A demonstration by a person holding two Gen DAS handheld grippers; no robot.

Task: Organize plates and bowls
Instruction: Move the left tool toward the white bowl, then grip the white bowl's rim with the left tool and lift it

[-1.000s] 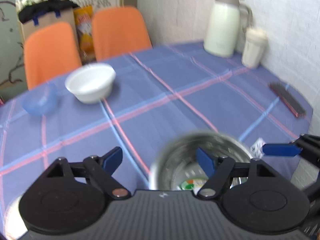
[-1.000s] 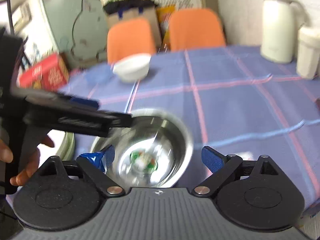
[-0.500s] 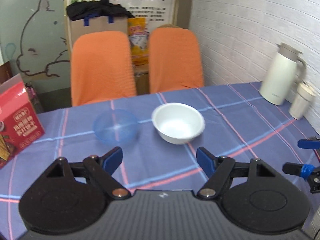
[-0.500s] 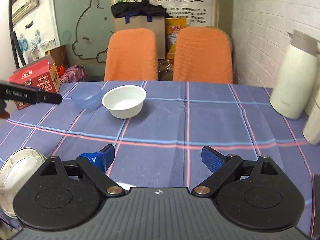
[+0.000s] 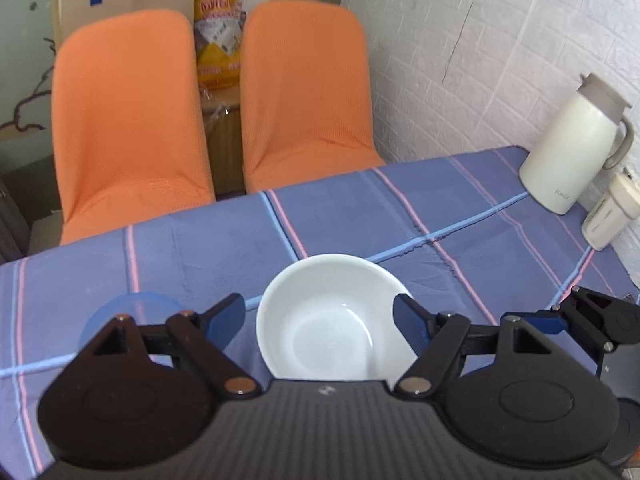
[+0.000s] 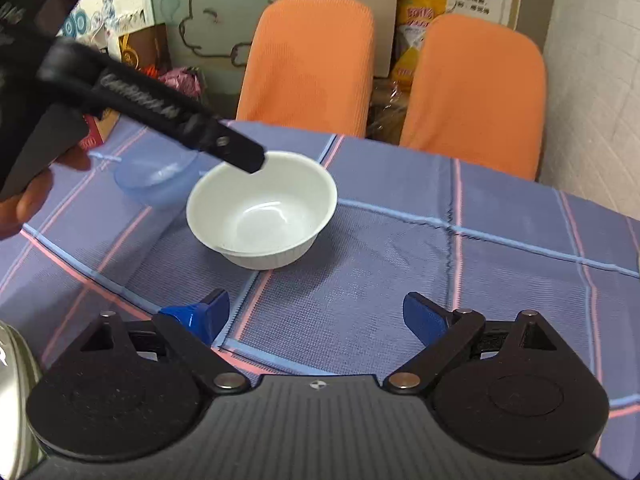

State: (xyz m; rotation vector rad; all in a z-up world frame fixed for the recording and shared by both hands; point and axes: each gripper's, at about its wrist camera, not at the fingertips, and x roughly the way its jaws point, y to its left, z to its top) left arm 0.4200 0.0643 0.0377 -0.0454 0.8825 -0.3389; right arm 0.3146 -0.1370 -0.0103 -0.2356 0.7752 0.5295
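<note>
Only right wrist view shows steel bowl [image 6: 12, 392] beside white bowl [image 6: 262, 210].

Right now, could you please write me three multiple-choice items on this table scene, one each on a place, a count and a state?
1. Where is the blue bowl relative to the white bowl in the right wrist view?
A. left of it
B. inside it
C. right of it

2. How many orange chairs stand behind the table?
A. one
B. two
C. four

3. What is the state of the left claw?
A. shut on the white bowl
B. shut on nothing
C. open

Answers:
1 A, the blue bowl sits at the white bowl's left.
2 B, two orange backs show side by side.
3 C, its fingers stand wide apart over the white bowl.
</note>
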